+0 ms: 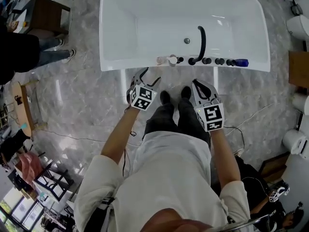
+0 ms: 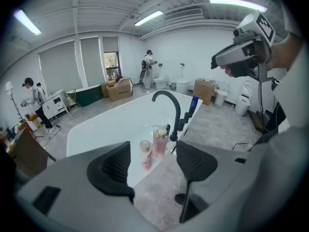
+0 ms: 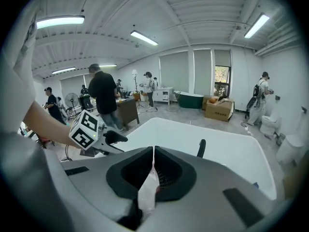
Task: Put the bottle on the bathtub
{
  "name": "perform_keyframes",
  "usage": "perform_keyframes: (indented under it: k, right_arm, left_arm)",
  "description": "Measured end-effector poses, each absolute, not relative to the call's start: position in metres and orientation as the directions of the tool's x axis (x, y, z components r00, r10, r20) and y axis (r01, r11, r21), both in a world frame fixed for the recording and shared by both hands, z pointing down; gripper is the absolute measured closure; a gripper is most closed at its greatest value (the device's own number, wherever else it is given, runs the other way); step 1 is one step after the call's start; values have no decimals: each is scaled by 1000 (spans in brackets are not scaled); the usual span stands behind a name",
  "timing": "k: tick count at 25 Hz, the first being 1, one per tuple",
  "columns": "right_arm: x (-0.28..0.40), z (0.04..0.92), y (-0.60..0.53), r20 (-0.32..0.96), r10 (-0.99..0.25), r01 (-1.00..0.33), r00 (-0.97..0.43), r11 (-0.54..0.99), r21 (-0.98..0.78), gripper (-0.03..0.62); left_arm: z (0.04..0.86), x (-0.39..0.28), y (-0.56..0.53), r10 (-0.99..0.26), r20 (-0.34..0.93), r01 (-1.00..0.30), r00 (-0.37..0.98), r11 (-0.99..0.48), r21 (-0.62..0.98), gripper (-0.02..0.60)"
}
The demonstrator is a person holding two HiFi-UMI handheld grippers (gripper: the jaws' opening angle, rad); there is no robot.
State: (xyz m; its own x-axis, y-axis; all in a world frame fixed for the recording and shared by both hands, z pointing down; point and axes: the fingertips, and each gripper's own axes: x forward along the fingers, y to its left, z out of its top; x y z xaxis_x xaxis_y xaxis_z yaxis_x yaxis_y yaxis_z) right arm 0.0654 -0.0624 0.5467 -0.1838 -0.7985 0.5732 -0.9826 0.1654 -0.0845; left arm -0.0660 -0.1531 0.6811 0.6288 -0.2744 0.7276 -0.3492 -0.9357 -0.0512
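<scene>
Bathtub (image 1: 116, 66): white, right in front of the person's shoes, with the long near rim facing them.
Bottles: a pink pump bottle (image 2: 160, 140) and a smaller pink bottle (image 2: 145, 154) stood side by side on that near rim, just left of the black faucet (image 1: 201, 42). Both were upright and clear of both grippers.
Rim edge: pretty crowded. Dark fittings ran along it past the faucet to a blue bottle (image 1: 240, 62) near the right end, while the left stretch was bare.
Left gripper (image 2: 154, 163): jaws were spread wide with nothing in them, and the two pink bottles showed beyond the gap.
Right gripper (image 3: 153, 153): jaws were pressed together. There was a pale sliver in the slit, probably just floor showing through, but I honestly couldn't tell.
Room to move: open marble floor (image 1: 82, 105) on both sides of the person, with a thin cable (image 1: 241, 124) trailing at the right.
</scene>
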Motion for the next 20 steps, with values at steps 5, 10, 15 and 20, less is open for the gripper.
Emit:
perform_keyframes:
  k: [5, 10, 15, 20]
  right_arm:
    - [63, 510, -50, 546, -822, -987, -162, 136, -88, 559]
    - [60, 472, -34, 500, -848, -984, -175, 139, -108, 559]
    - [56, 433, -21, 448, -875, -983, -185, 168, -77, 559]
    - [64, 403, -11, 417, -888, -981, -192, 191, -45, 559]
  left_arm:
    - [617, -74, -140, -333, 654, -388, 679, -919, -66, 310]
    - [558, -86, -128, -390, 600, -444, 699, -894, -63, 332]
    - [504, -104, -110, -428, 555, -480, 713, -875, -58, 351]
    - [458, -111, -95, -483, 506, -539, 715, -841, -40, 377]
